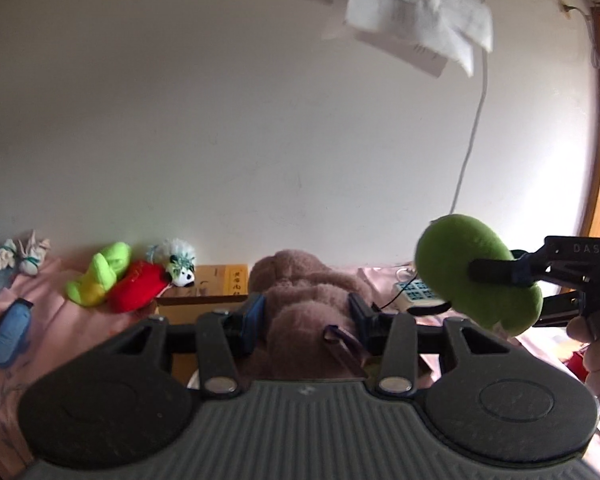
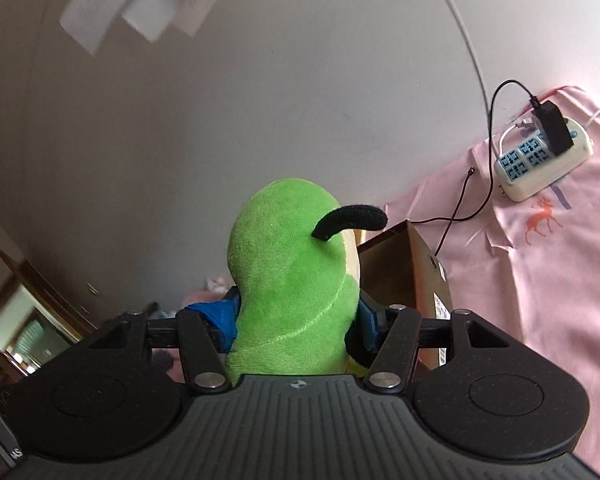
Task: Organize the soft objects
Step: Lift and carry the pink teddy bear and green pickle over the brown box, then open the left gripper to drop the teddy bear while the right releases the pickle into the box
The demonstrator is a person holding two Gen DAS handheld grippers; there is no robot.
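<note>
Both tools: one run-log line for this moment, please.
left tool: shut on brown plush | right tool: shut on green plush | both lifted

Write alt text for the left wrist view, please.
The left gripper clamps a brown plush toy, while the right gripper holds a green plush toy in the air at right. Behind, smaller soft toys lie on pink bedding beside a cardboard box.

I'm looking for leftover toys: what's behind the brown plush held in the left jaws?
Behind the brown plush a cardboard box and power strip show at its sides; anything directly behind is hidden.
</note>
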